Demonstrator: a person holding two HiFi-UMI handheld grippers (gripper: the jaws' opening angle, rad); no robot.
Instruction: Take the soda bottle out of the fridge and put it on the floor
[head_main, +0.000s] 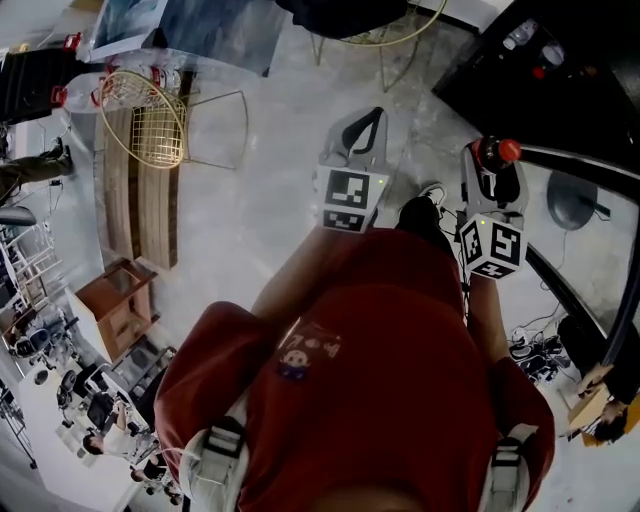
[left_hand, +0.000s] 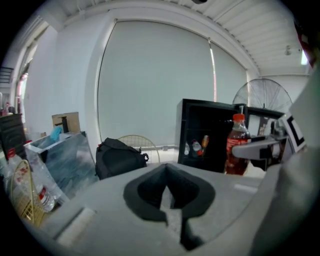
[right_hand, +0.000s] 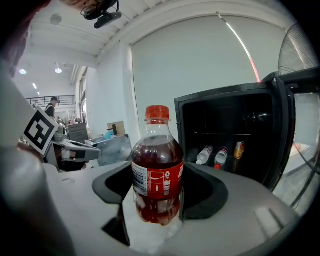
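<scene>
Centre foreground, right gripper: jaws clamped on lower body of bottle. Bottle upright, long axis vertical, red cap up, outside fridge. Right of frame: fridge open, can on shelf. Left gripper: jaws together, empty; bag behind, centre left.

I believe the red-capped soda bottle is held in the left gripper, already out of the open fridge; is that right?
Not quite. The soda bottle is held in the right gripper, not the left, as the right gripper view shows. The left gripper holds nothing. The rest stands: the bottle has a red cap and is already out of the open fridge.
</scene>
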